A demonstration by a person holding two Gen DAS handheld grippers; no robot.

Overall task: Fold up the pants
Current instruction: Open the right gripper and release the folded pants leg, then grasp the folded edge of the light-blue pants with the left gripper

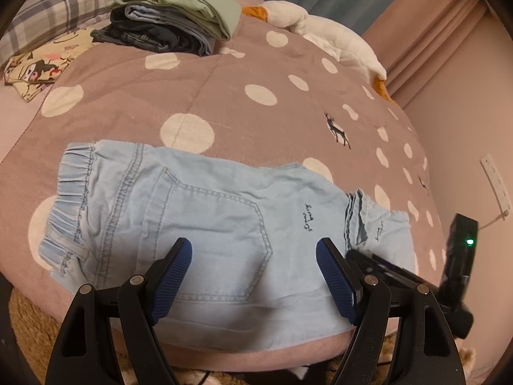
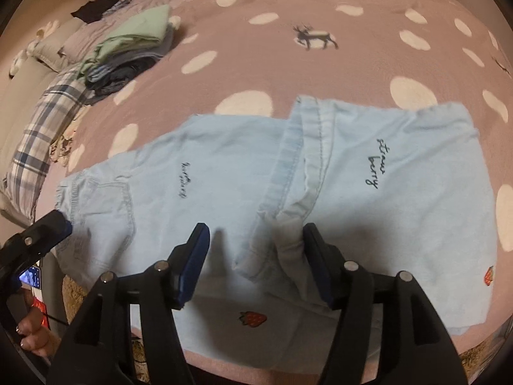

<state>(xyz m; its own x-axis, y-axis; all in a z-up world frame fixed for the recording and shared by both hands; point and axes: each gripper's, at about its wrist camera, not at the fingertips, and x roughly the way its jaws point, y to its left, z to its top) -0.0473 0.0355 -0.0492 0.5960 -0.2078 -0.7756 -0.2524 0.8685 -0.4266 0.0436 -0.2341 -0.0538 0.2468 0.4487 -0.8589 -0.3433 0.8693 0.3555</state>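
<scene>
Lying flat on the bed, the light blue pants [image 1: 198, 211] are already folded over, with the elastic waistband at the left in my left wrist view and a hem edge crossing the middle in my right wrist view. They rest near the front edge of the brown blanket [image 1: 256, 73] with white dots, which covers the bed.

My left gripper [image 1: 253, 276] hangs above the back pocket area with its jaws wide apart, and nothing is between the blue pads [image 1: 173, 276]. My right gripper [image 2: 256, 266] is over the folded hem of the pants [image 2: 400, 192]; its jaws stand apart and the pads do not press on the cloth, though a small raised fold of fabric is between them. I cannot tell whether the tips touch the cloth.

Farther back on the blanket, well apart from the pants, sits a stack of folded clothes [image 1: 173, 19] with a green piece on top. A plaid pillow [image 1: 54, 9] lies beside this stack, and a white plush toy [image 1: 327, 35] is at the far edge.
</scene>
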